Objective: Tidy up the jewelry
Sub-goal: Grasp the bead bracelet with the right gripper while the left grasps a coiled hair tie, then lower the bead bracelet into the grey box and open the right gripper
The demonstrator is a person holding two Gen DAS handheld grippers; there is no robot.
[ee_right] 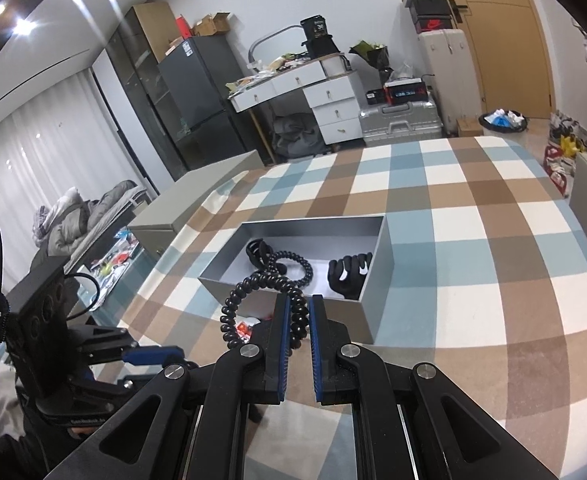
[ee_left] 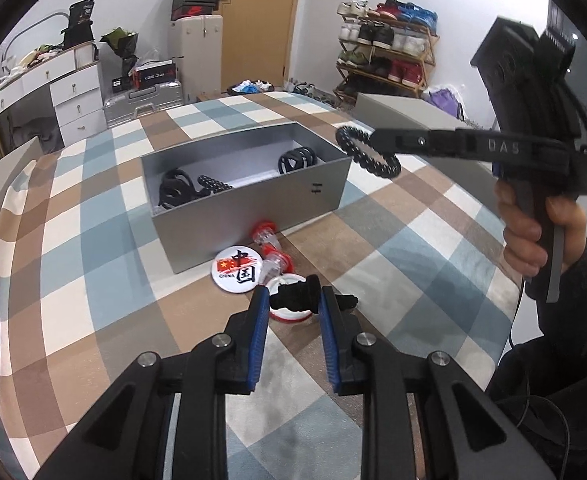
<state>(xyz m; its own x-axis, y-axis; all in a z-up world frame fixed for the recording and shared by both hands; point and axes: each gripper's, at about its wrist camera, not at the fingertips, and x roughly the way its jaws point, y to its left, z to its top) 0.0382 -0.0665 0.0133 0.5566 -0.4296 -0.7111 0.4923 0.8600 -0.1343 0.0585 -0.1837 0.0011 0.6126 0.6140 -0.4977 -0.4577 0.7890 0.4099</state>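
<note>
dangling bead bracelet in right tool

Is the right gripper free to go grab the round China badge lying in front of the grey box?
Probably not yet. The right gripper is shut on a black beaded bracelet, so it should drop that first. The China badge itself lies uncovered on the checked cloth.

An open box sits mid-tabletop on a checked cloth. In the left wrist view, hair clips lie at its left end and right end, with a beaded bracelet between them. Before the box's near wall lie a round badge and two small clips. The left tool grips a hair clip above a second badge. The right tool grips a beaded bracelet above the box's near right corner.
</note>
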